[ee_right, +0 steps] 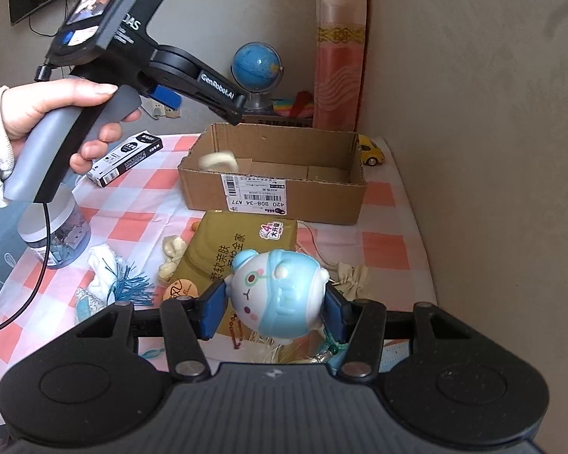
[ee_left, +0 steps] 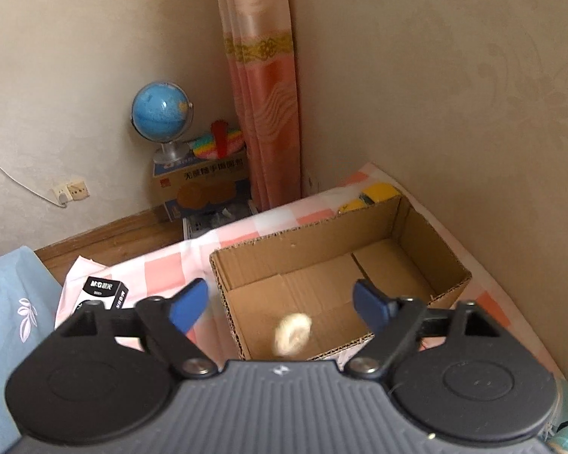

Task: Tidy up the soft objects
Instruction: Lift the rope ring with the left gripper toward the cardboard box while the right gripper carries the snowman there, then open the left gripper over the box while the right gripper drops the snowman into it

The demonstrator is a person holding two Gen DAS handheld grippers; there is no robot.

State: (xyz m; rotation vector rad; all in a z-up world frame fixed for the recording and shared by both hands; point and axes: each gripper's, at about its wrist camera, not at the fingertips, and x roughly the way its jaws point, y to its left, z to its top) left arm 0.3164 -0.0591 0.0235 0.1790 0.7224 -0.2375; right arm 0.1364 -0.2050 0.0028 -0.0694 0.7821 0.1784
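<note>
Left wrist: left tongs [ee_left: 280,304] wide open, empty; cream ring [ee_left: 292,333] blurred below, over box [ee_left: 322,261].

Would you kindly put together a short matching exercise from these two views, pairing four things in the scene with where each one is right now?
Things:
1. cream fluffy ring
2. blue and white plush toy
3. yellow toy car
4. globe

Places:
A. on the bed beside the cardboard box's far right corner
B. between the right gripper's pads
C. on a printed carton in the room's corner
D. inside the cardboard box, under the open left gripper

Pairs: 1-D, 2-B, 3-A, 4-C
</note>
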